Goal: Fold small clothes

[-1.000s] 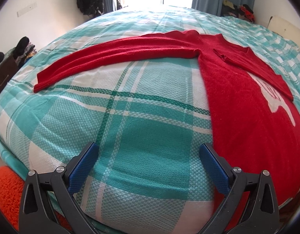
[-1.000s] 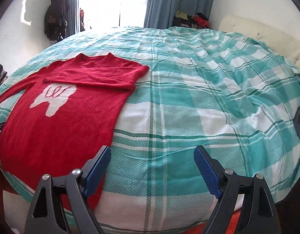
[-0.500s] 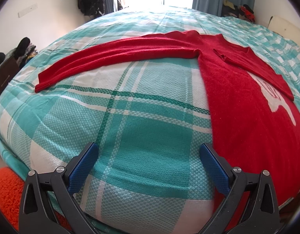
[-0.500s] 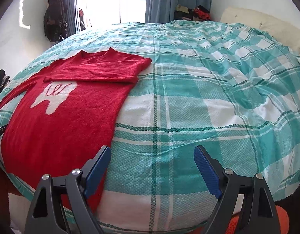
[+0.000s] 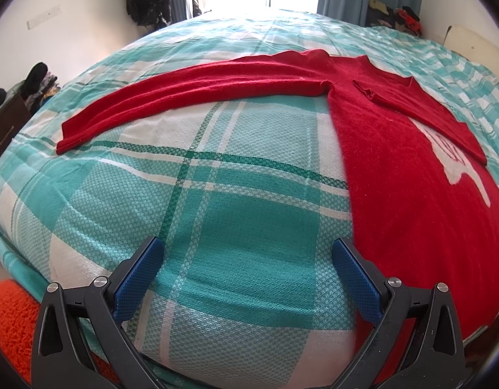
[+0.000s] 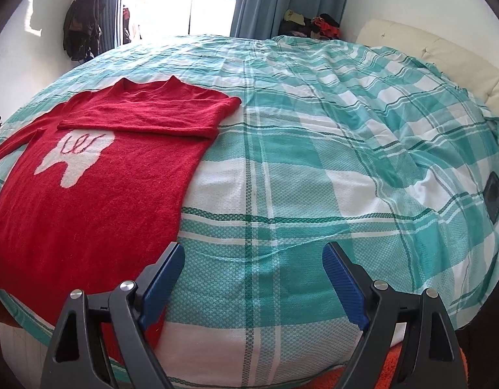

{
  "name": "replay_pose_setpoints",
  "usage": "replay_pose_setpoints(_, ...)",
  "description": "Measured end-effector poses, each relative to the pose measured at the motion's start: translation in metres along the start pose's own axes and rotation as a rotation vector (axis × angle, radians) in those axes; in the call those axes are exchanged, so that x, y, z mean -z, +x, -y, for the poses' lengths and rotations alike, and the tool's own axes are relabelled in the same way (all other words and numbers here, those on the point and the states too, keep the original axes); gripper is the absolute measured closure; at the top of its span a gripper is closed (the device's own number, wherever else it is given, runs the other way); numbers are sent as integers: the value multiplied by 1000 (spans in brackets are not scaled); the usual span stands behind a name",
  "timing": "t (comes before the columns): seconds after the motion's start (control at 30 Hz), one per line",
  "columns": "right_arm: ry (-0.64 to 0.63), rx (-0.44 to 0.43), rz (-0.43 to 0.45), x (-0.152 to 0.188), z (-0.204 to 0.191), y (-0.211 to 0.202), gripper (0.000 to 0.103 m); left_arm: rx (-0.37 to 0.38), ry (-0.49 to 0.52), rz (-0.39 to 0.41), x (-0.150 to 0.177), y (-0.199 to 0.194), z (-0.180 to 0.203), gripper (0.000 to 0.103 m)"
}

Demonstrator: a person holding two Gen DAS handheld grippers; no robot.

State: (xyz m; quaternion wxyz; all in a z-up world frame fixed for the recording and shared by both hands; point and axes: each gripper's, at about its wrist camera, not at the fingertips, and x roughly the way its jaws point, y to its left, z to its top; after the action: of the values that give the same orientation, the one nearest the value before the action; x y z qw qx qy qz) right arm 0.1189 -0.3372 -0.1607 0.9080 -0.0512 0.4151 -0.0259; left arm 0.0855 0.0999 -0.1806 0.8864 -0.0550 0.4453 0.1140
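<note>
On one bed (image 6: 314,168), one red sweater (image 6: 87,201), two grippers gaping.

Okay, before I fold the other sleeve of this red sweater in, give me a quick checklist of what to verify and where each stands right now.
1. Left gripper open and empty: ok.
2. Right gripper open and empty: ok.
3. Red sweater lying flat on the plaid bedspread: ok.
4. One sleeve already folded across the chest: ok.
5. Other sleeve folded in: not ok, it lies stretched out to the side.
6. Cuff free, nothing resting on it: ok.
</note>
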Motion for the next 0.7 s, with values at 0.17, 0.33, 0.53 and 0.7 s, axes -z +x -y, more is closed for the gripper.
replay_pose_setpoints(0.17, -9, 64, 3, 2, 3, -4, 17, -13, 5, 2, 1, 0, 3, 0)
replay_pose_setpoints(0.33, -6, 84, -25, 2, 6, 2, 17, -16, 5, 5, 1, 1, 4, 0)
replay_pose_setpoints(0.53, -6, 105, -50, 3, 7, 8, 17, -17, 5, 7, 2, 1, 4, 0)
replay_pose_setpoints(0.7, 1, 121, -61, 3, 8, 10, 17, -16, 5, 8, 2, 1, 4, 0)
